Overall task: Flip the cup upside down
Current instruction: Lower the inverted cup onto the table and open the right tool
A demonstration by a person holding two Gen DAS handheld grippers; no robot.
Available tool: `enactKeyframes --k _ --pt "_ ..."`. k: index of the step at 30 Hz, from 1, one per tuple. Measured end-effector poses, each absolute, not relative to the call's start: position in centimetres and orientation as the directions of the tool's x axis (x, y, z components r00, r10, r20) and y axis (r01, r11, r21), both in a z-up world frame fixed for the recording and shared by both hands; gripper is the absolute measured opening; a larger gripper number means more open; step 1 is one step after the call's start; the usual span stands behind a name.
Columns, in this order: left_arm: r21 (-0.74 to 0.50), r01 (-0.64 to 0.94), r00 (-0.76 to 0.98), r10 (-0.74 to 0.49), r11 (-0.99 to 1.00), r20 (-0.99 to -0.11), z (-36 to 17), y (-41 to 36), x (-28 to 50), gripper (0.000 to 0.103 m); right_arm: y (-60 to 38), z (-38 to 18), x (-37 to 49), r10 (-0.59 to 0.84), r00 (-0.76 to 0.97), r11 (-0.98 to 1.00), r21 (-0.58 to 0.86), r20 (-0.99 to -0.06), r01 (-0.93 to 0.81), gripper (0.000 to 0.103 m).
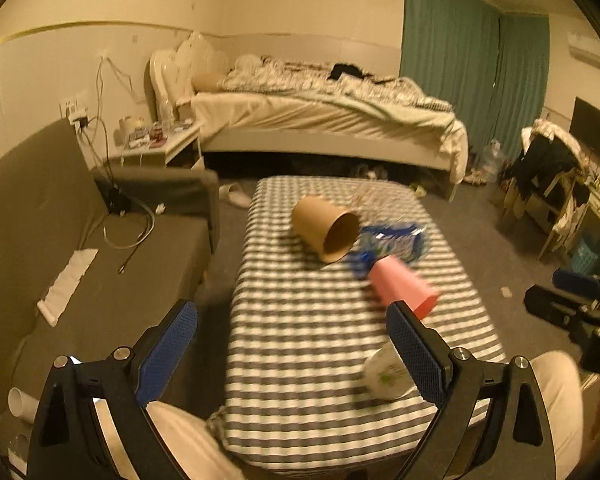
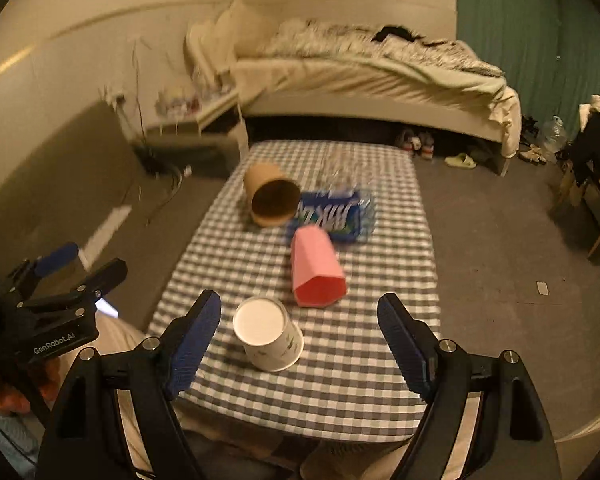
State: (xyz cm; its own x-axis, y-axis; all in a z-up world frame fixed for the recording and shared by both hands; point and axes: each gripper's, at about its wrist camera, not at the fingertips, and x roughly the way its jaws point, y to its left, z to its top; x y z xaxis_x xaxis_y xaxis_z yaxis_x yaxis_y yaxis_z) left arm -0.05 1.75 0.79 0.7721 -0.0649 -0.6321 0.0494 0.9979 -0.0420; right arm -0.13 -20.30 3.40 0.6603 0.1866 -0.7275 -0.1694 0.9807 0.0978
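White cup (image 2: 269, 336) already bottom-up at near table edge; both grippers wide, empty.
Right gripper (image 2: 300, 330) straddles it; a careless sweep could knock it off. Pink cup (image 2: 316, 268), brown cup (image 2: 271, 195) lie tipped beyond.

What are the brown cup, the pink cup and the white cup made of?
The brown cup looks like kraft paper: dull brown, no shine, thin rolled rim. The pink cup seems to be plastic, going by its flat facets and smooth, even colour, though paper is possible. The white cup looks like coated paper: matte white, a small printed pattern and a recessed base.
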Motion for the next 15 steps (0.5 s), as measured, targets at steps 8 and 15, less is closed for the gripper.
enactKeyframes --k 8,15 --pt "0.012 0.078 0.811 -0.057 0.997 -0.583 1.8 -2.3 -2.6 0.098 -23.4 4.6 -3.0 0.145 0.75 0.989 0.103 -0.645 -0.103 0.081" --pt "0.018 0.04 0.817 -0.022 0.999 -0.576 0.5 -2.9 -3.3 0.098 -24.9 2.5 -4.2 0.106 0.761 0.994 0.084 -0.64 -0.068 0.081"
